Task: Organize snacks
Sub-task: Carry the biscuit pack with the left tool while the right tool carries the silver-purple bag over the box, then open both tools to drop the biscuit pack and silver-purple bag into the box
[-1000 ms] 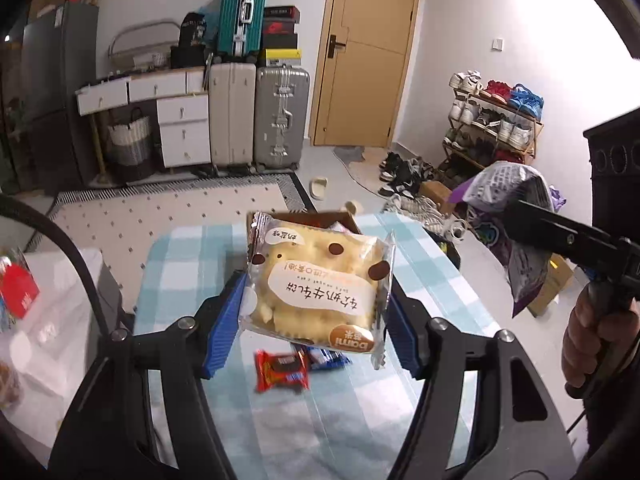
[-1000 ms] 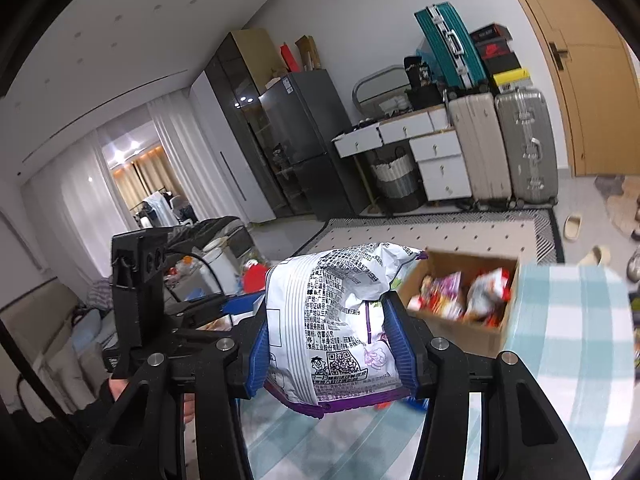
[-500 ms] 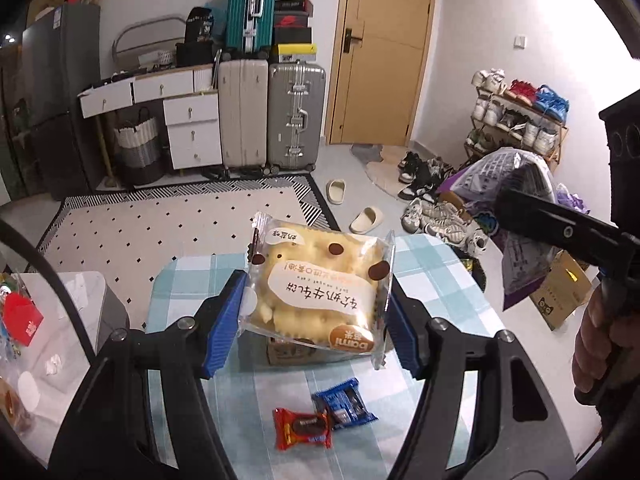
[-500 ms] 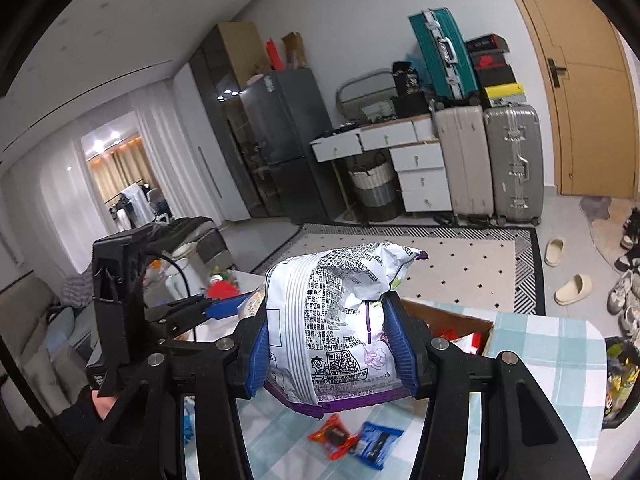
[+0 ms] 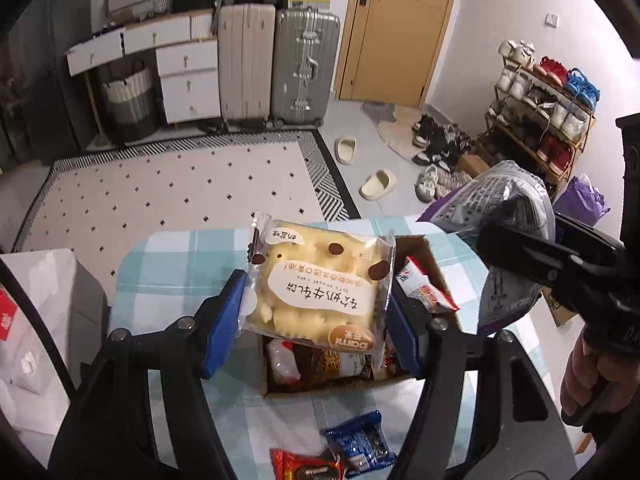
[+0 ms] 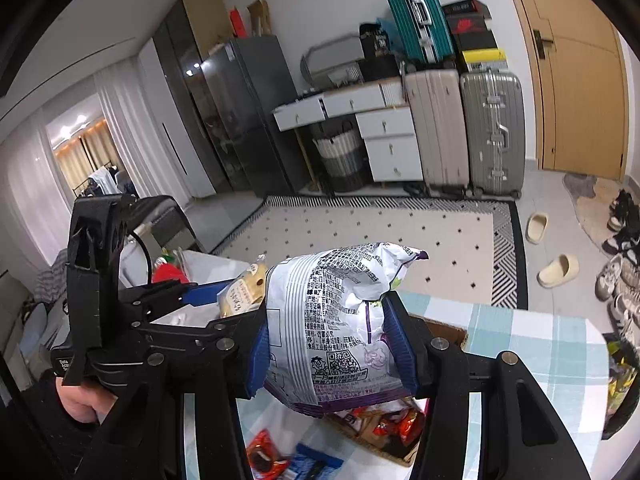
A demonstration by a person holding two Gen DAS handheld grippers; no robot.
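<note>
- The left gripper (image 5: pixel 316 316) is clamped on a bread packet (image 5: pixel 320 280), held flat and face-up, its blue pads pressing the packet's two side edges.
- The cardboard box (image 5: pixel 430 254) lies directly below and just beyond that packet, open-topped and already holding several snacks; a release would likely need only a short descent.
- The right gripper (image 6: pixel 332 344) is closed on a purple-and-white chip bag (image 6: pixel 336 312), which stands upright between the pads with its crumpled top upward.
- From the right wrist view the box (image 6: pixel 448 332) sits under and slightly right of the bag, so both grippers hang over it; the left looks the nearer to its opening.
- Two small snacks lie loose on the worktop (image 5: pixel 168 264) on the near side of the box: a red wrapper (image 5: pixel 306 466) and a blue wrapper (image 5: pixel 362 442), side by side.
- The worktop wears a pale blue checked cloth.
- Beyond are a patterned rug (image 5: pixel 168 192), suitcases (image 5: pixel 276 64), a wooden door (image 5: pixel 396 28) and a shoe rack (image 5: pixel 544 120).
</note>
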